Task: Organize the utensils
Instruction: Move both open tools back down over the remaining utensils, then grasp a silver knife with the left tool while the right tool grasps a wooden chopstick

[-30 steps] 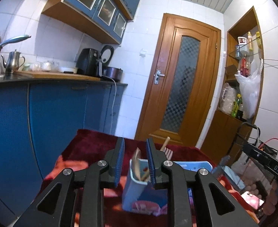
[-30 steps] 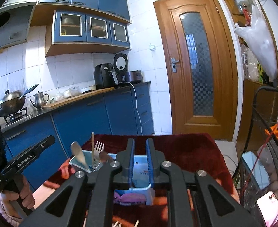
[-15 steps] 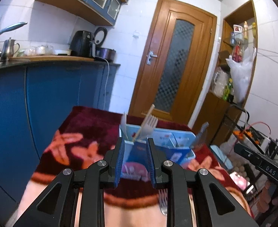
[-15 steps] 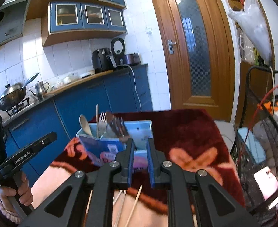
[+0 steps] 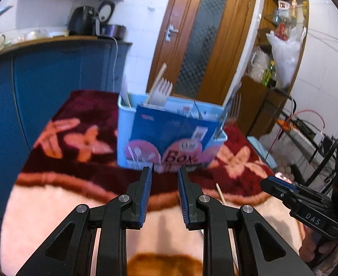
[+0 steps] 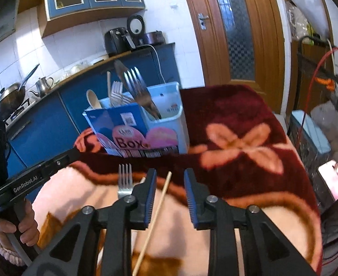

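A light blue utensil box (image 5: 169,135) stands on the red flowered blanket; it also shows in the right wrist view (image 6: 146,128). Forks, a wooden spoon and chopsticks stick up out of it. A steel fork (image 6: 124,180) and a wooden chopstick (image 6: 154,216) lie on the blanket in front of the box. A chopstick tip (image 5: 220,193) shows by my left gripper. My left gripper (image 5: 164,172) is open and empty, just short of the box. My right gripper (image 6: 169,174) is open and empty above the chopstick.
The blanket (image 6: 233,138) covers the table. Blue kitchen cabinets (image 5: 42,82) stand to the left, a wooden door (image 5: 203,34) behind. A wire rack with cables (image 6: 325,119) stands at the right.
Both grippers have pulled back from the box and tilted down. The box now stands in front of the fingertips, and the fork and chopstick on the blanket have come into view.
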Motion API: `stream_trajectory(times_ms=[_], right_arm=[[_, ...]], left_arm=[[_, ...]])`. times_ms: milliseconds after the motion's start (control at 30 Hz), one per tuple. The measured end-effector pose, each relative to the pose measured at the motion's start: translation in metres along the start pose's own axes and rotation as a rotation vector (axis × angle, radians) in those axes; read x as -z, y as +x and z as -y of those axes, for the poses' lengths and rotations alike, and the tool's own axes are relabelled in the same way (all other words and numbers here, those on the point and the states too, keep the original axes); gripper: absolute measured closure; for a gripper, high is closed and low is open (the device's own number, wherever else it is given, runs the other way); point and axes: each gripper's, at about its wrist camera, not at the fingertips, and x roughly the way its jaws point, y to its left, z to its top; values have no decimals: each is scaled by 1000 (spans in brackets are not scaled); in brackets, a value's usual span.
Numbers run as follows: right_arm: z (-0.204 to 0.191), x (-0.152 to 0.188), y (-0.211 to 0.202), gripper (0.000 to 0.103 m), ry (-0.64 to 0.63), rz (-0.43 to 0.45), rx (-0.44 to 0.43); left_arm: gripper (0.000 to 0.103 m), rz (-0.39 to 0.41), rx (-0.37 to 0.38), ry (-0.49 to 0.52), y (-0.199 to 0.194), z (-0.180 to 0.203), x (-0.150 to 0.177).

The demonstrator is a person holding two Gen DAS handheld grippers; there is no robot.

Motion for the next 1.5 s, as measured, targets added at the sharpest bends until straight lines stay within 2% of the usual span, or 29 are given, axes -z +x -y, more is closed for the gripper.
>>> stream_trajectory(times_ms=[367,633,867,1100,1167,1233,1367,1500], right_arm=[[23,7,18,68,55,-65,17],[25,9,27,66,56,-91,-10],[29,10,37,65,67,-113,-23],[31,10,46,64,66,-145,-28],[31,10,47,64,66,-148,-27],[31,10,48,64,65,-152,-26],[29,9,50,64,51,-163,-20],[25,9,54,64,36,-186,-23]], left_arm=[[79,-217,70,-43,50,1,16],[79,-310,111,-36,71,9,23],[79,-339,129,-17,83,11,20],[79,-339,200,-10,92,11,11],[93,-338,218,-8,93,11,11],[95,-346,241,-31,96,10,12],[101,-321,244,-7,91,14,14],[101,-263,221,-1,79,13,11]])
